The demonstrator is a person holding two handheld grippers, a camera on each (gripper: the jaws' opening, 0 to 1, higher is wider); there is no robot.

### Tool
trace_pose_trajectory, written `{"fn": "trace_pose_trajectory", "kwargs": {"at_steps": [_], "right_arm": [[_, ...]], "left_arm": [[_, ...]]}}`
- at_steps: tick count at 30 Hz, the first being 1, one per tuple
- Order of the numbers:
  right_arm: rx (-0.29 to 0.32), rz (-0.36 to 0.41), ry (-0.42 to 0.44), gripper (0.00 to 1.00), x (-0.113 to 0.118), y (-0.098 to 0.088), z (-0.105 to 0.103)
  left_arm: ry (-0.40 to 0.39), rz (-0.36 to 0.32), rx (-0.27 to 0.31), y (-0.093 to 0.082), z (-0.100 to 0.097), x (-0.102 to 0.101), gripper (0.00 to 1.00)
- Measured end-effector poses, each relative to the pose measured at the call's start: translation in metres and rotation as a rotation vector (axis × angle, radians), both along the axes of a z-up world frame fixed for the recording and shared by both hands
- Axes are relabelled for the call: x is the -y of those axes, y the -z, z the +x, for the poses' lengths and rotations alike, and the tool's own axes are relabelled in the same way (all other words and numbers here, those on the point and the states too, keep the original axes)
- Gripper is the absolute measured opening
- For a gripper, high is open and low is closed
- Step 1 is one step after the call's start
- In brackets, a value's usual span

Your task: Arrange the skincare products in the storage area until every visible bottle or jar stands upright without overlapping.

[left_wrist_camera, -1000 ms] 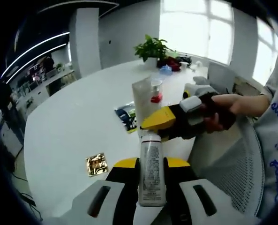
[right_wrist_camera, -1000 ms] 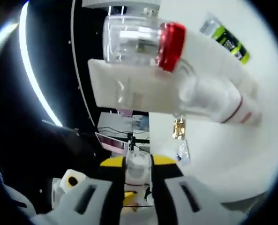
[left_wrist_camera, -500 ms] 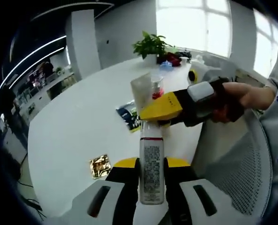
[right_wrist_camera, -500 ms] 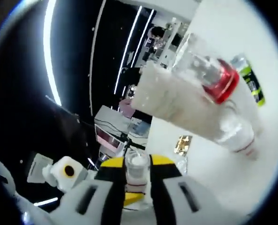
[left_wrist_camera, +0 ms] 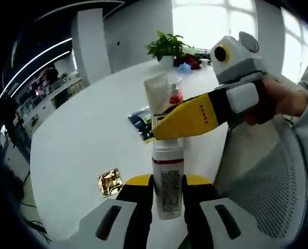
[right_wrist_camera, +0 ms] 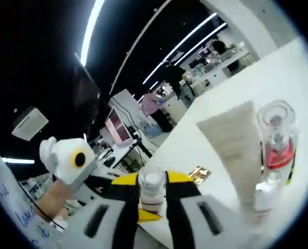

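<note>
I have the white cylindrical bottle with a printed label and a thin red band (left_wrist_camera: 167,181) clamped between the yellow-tipped jaws of my left hand-held gripper (left_wrist_camera: 167,192), its body upright and lifted above the near edge of the round white tabletop (left_wrist_camera: 86,140). My right hand-held gripper (left_wrist_camera: 166,124) reaches in from the right, and its jaws sit closed on the clear cap (right_wrist_camera: 151,184) at the bottle's top, so both grippers hold the same bottle at opposite ends.

Farther along the tabletop stand a tall frosted white tube (left_wrist_camera: 156,98) and, touching or just beside it, a clear bottle with a red band (left_wrist_camera: 174,96). A dark printed sachet (left_wrist_camera: 141,127) lies flat to their left, and a small gold foil packet (left_wrist_camera: 110,181) lies nearer me. In the right gripper view a small clear bottle (right_wrist_camera: 265,194) seems to stand in front of the red-banded one, though that edge is too blurred to be sure.

The risk I see is in the double grip: if my two hands drift apart or twist unevenly, the cap could pop off or the bottle slip through the left jaws and fall. Setting it down near the standing pair could also knock them over, since they are crowded together.
</note>
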State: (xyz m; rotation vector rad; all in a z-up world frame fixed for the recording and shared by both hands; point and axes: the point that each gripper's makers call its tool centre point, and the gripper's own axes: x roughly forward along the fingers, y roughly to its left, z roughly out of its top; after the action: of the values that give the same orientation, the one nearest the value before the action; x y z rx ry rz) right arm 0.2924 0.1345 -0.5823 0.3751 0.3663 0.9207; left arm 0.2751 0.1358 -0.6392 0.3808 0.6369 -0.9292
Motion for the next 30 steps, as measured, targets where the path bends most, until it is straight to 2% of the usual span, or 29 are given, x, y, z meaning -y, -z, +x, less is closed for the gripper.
{"fn": "trace_pose_trajectory", "kwargs": {"at_steps": [4, 8, 21, 30], "right_arm": [[0.096, -0.103, -0.066, 0.18, -0.008, -0.001, -0.005], [0.129, -0.147, -0.102, 0.18, -0.012, 0.000, -0.006], [0.200, -0.270, -0.183, 0.18, -0.015, 0.012, -0.009], [0.202, -0.322, -0.191, 0.18, -0.013, 0.023, -0.006]], "left_arm": [[0.005, 0.004, 0.004, 0.000, 0.001, 0.001, 0.21], [0.010, -0.002, 0.002, -0.001, 0.002, 0.002, 0.22], [0.065, 0.011, -0.017, 0.008, 0.003, 0.004, 0.23], [0.089, 0.009, -0.050, 0.021, 0.005, 0.008, 0.20]]}}
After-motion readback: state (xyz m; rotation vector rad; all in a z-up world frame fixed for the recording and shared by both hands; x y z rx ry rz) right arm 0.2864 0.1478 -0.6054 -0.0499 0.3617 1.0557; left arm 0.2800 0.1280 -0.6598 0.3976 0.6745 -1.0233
